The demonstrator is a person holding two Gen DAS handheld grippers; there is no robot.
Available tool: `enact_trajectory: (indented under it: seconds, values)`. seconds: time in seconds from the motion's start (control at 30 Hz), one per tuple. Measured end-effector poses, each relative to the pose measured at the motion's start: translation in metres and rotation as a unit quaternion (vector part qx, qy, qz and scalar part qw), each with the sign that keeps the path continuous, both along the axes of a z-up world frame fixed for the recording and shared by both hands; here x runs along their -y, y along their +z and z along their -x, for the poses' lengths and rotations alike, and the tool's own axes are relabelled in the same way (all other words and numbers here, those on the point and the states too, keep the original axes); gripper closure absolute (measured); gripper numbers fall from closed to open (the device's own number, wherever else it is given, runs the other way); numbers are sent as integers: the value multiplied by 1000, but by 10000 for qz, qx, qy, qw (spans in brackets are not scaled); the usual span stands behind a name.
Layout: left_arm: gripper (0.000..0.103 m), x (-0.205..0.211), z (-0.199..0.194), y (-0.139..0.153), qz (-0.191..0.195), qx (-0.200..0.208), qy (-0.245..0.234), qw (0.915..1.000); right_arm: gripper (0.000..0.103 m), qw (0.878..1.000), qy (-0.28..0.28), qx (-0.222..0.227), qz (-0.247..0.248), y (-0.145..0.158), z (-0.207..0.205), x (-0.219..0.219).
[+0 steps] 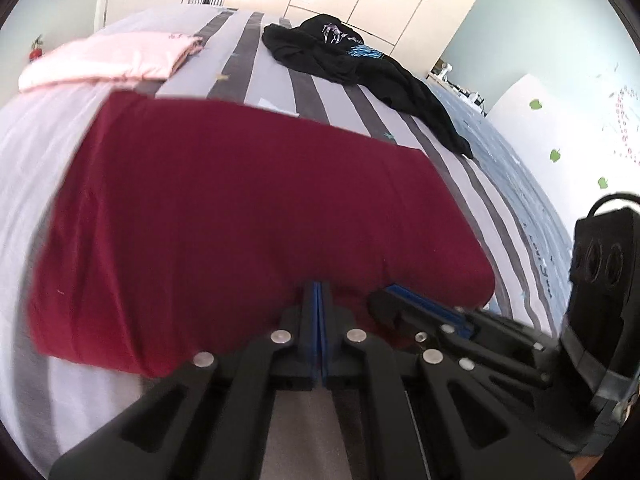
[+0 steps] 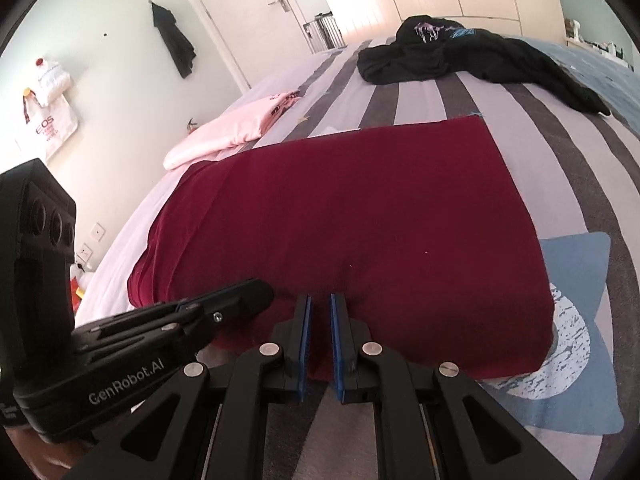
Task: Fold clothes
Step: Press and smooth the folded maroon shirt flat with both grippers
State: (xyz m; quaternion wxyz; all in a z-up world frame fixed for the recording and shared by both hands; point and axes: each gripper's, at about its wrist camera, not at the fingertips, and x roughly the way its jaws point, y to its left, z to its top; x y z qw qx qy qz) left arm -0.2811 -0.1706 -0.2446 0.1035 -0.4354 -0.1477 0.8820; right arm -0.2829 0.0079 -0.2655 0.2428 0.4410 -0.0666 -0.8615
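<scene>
A dark red garment (image 1: 240,208) (image 2: 352,208) lies folded into a wide rectangle on the striped bed cover (image 1: 276,76) (image 2: 568,160). My left gripper (image 1: 320,294) has its blue pads pressed together, pinching the garment's near edge. In the right wrist view the left gripper (image 2: 256,288) reaches in from the left onto the same edge. My right gripper (image 2: 320,300) stands just beside it, its pads a narrow gap apart with red cloth pinched between them. In the left wrist view the right gripper (image 1: 394,294) comes in from the right.
A folded pink garment (image 1: 108,60) (image 2: 232,128) lies at the bed's far left. A crumpled black garment (image 1: 360,68) (image 2: 460,56) lies at the far right. A blue printed patch (image 2: 580,320) of the cover sits right of the red garment. Wardrobes and a door stand beyond.
</scene>
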Motion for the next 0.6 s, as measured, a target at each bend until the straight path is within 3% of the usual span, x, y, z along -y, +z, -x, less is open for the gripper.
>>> enact_trajectory:
  seconds: [0.13,0.27,0.47,0.6]
  values:
    - [102,24,-6,1,102,27,334,9994,94,9995,-289,-116,-48,14,-2,-18]
    - [101,26,-11,-14,223,26,256,9994,98,9994,-300,68,-127,-5,-3,-26]
    - [101,41,-11,9,417,-83,472,9980,99,9985,-471,-43,-259,13,-1,-32]
    - [101,55,-12,-4,417,-13,380,9984,101,9972,-695,90,-247,5,1,-51]
